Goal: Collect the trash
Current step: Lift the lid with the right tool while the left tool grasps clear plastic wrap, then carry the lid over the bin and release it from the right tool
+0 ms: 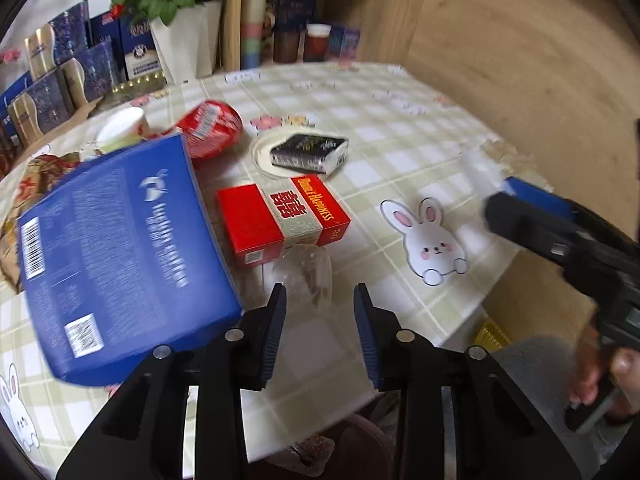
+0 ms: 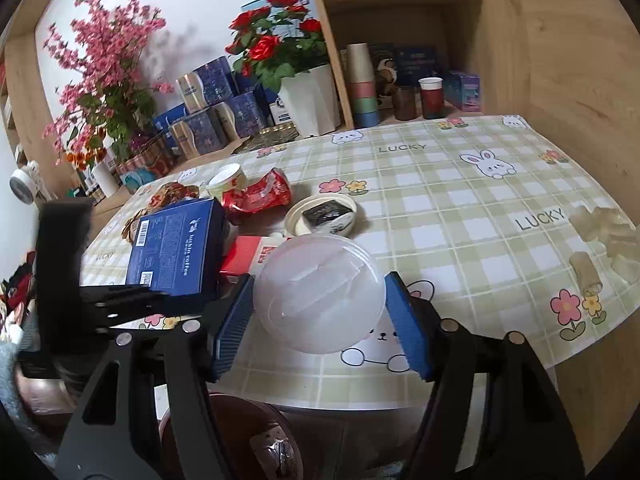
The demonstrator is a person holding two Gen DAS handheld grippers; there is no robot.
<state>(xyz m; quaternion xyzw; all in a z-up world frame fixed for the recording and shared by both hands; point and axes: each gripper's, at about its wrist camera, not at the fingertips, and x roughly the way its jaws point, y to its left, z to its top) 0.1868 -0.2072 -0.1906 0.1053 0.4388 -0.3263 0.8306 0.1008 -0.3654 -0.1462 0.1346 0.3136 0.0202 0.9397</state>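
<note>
Right claw (image 2: 320, 316): clamped across the width of a clear plastic lid (image 2: 318, 294), one blue pad on each edge, held up above the near edge of the tabletop (image 2: 460, 208).
Clear plastic lid: looks thin, light and springy; the rim is the firm part, so an edge-to-edge grip like this one seems right. Squeeze harder and I would expect it to buckle or pop out.
Left claw (image 1: 320, 300): pads apart with nothing pressed between them, hanging just short of a crumpled clear wrapper (image 1: 306, 268) that lies against the red cigarette pack (image 1: 282, 222).
Crumpled clear wrapper: soft, almost weightless, slippery film; pinching a bunched fold should hold better than a flat edge.
Red cigarette pack: stiff card, easy to take by its long sides; I cannot tell whether it is empty.
Blue coffee box (image 1: 120, 248): flat, rigid, probably too broad for one claw except by an edge.
Red foil bag (image 2: 258, 196): crushed and crinkly, light.
Shallow white dish (image 2: 296, 216): holds a small black packet (image 2: 328, 212).
Paper cup (image 2: 226, 178): tipped on its side behind the box; contents not visible.
Bin: a dark, brownish container (image 2: 248, 424) sits below the tabletop edge; what is inside is unclear.
</note>
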